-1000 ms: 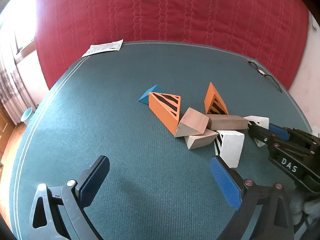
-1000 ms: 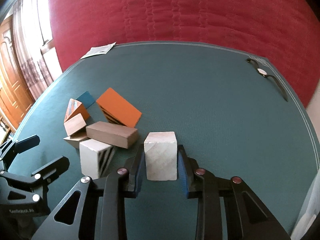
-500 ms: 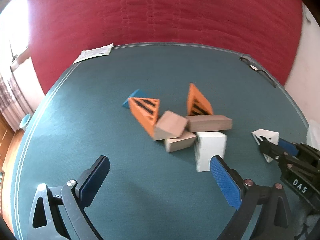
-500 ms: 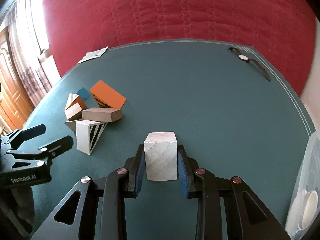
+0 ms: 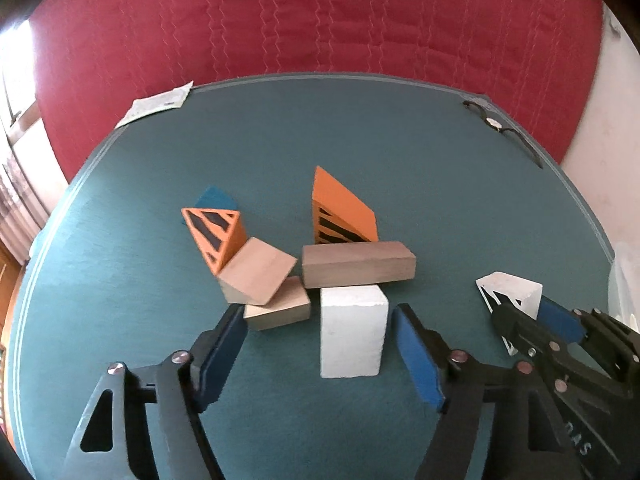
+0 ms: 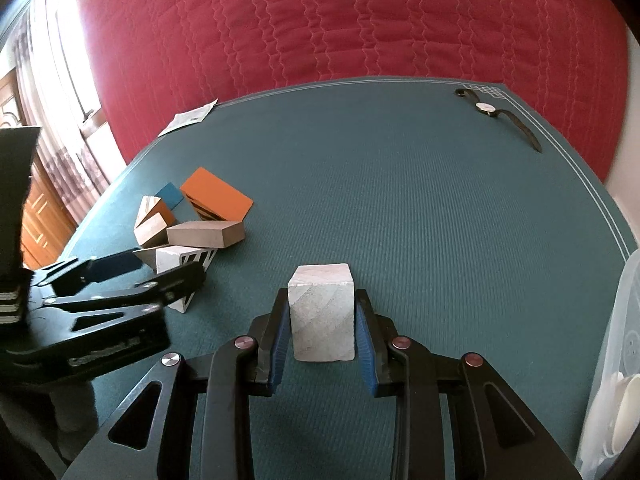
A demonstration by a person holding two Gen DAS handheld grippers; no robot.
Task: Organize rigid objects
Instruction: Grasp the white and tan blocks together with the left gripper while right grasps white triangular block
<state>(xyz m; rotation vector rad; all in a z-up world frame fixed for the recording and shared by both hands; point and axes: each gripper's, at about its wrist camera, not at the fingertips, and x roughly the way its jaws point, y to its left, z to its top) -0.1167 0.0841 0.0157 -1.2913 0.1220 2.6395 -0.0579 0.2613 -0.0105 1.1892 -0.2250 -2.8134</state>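
Where blocks [image 5: 356,266] crowd, wristwatch [image 5: 496,126] apart.

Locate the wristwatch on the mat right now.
The wristwatch lies at the green mat's far right corner in both wrist views, near the red quilt, far from the blocks.
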